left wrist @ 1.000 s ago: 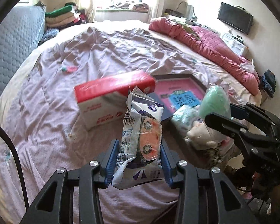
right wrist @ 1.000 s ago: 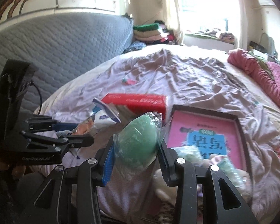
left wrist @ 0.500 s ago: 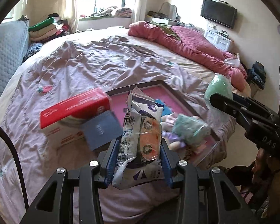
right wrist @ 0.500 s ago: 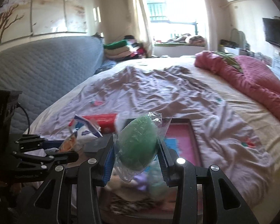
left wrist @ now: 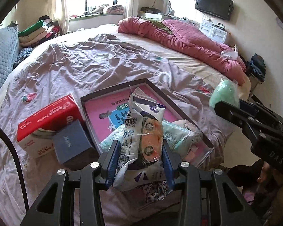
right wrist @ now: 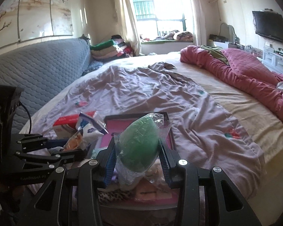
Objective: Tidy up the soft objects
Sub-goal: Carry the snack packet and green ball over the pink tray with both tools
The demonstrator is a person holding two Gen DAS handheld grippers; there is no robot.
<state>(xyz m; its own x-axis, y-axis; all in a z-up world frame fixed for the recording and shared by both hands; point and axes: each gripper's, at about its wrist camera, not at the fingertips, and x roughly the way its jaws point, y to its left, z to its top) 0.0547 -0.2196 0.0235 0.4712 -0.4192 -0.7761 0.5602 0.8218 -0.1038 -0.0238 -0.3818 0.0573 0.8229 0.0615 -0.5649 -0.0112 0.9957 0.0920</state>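
My left gripper (left wrist: 139, 150) is shut on a white plastic snack packet (left wrist: 141, 143) with an orange picture, held above the near end of a dark-framed pink box (left wrist: 107, 113) on the bed. My right gripper (right wrist: 136, 150) is shut on a green soft ball in clear wrap (right wrist: 137, 143); it also shows at the right of the left wrist view (left wrist: 224, 96). The left gripper and packet (right wrist: 84, 131) show at the left of the right wrist view. Several soft bagged items (left wrist: 179, 133) lie in the box's near end.
A red and white tissue box (left wrist: 47, 120) and a small blue box (left wrist: 71, 143) lie left of the pink box on the wrinkled lilac sheet (left wrist: 84, 64). A red quilt (left wrist: 188, 43) lies along the far right. A blue headboard (right wrist: 37, 66) stands left.
Both grippers have pulled back and up from the bed with their items still held. The pink box and tissue box now sit lower and farther in both views.
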